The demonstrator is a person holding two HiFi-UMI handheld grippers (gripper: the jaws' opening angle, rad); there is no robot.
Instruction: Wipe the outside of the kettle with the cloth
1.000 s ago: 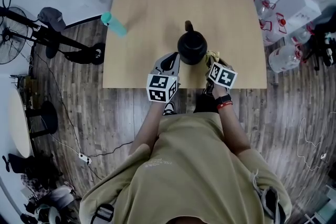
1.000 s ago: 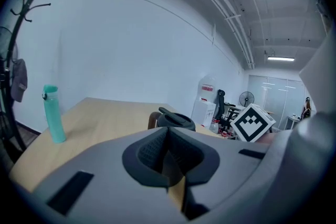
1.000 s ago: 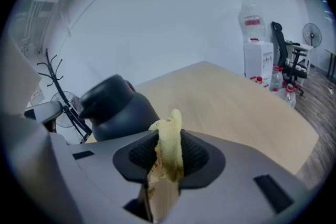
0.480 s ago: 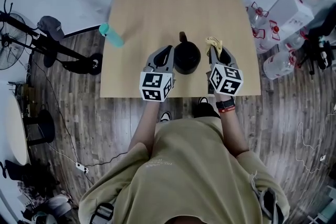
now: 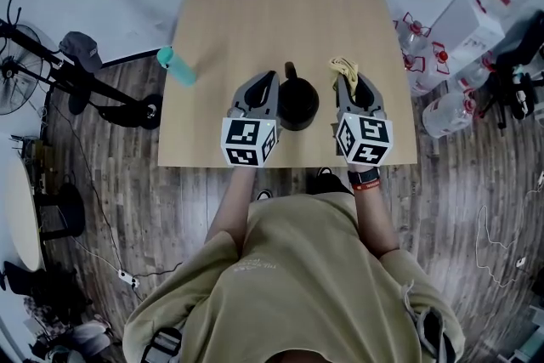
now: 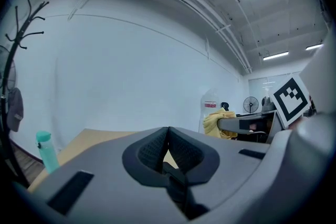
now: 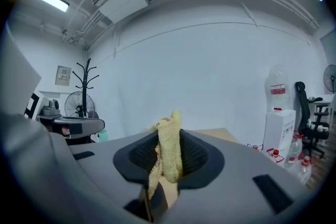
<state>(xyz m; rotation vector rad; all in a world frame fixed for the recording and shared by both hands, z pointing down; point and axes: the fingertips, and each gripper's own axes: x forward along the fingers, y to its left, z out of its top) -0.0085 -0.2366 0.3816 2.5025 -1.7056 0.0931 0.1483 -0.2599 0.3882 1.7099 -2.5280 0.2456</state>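
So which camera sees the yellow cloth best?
The right gripper view: the cloth fills the middle, pinched in the jaws of the right gripper. The head view shows only a small yellow tuft at that gripper's tip. The left gripper view shows it far off.

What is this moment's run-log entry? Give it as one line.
left tongs: shut, empty | right tongs: shut on cloth | kettle: on table, between tongs | cloth: apart from kettle

The kettle point(image 5: 298, 102) looks smooth and black, the cloth point(image 7: 169, 147) nubbly, the table point(image 5: 272, 21) matt pale wood
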